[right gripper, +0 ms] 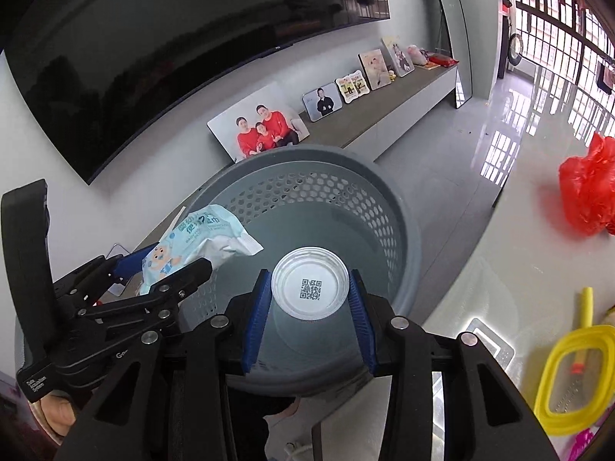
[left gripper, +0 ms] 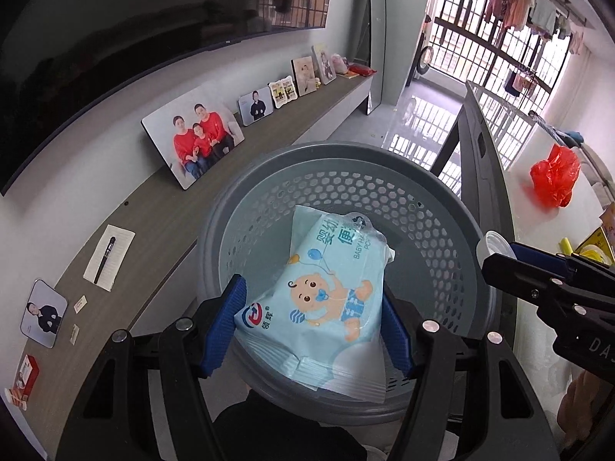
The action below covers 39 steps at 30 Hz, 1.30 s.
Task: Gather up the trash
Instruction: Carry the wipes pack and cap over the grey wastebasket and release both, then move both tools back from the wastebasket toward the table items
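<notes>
We risk dropping trash beside the grey perforated bin [left gripper: 442, 230] if we let go while off-centre. Our left gripper [left gripper: 313, 330] pinches a baby-wipes pack [left gripper: 326, 292] between its fingers over the bin; our right gripper [right gripper: 310, 288] clamps a small white plastic cup [right gripper: 310, 286] above the opening.

A crumpled light-blue baby-wipes packet [left gripper: 319, 299] hangs tilted over the grey perforated plastic bin [left gripper: 346, 188]. A small round white plastic cup [right gripper: 310, 286] with a QR code is above the same bin.
</notes>
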Each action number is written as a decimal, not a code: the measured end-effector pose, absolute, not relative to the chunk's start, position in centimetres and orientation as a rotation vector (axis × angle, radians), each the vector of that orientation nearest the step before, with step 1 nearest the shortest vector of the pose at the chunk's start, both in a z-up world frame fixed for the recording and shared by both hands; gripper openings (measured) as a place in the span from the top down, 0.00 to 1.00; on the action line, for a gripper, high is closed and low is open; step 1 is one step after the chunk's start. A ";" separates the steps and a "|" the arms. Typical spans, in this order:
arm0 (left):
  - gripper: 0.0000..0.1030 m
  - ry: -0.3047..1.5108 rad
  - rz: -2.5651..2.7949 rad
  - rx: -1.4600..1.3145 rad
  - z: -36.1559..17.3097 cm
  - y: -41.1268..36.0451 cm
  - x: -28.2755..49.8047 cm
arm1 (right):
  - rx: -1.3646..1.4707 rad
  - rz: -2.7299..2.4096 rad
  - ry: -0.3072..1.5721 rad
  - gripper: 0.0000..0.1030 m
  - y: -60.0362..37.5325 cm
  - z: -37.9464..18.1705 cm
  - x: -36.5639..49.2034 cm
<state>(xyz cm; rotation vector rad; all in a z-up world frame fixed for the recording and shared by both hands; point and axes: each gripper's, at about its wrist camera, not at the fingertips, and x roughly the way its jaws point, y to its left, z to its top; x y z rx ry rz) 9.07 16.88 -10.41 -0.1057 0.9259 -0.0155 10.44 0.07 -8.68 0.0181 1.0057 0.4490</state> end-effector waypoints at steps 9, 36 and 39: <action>0.36 0.954 -0.034 -0.108 -11.2 16.9 9.9 | 0.033 0.441 1.037 0.62 0.4 -10.6 11.4; 0.26 0.979 0.043 -0.141 -10.7 17.7 9.8 | 0.074 0.456 0.982 0.45 -1.2 -9.9 10.9; 0.26 0.971 0.038 -0.152 -10.1 17.8 9.9 | 0.100 0.451 0.976 0.45 -1.7 -9.5 11.0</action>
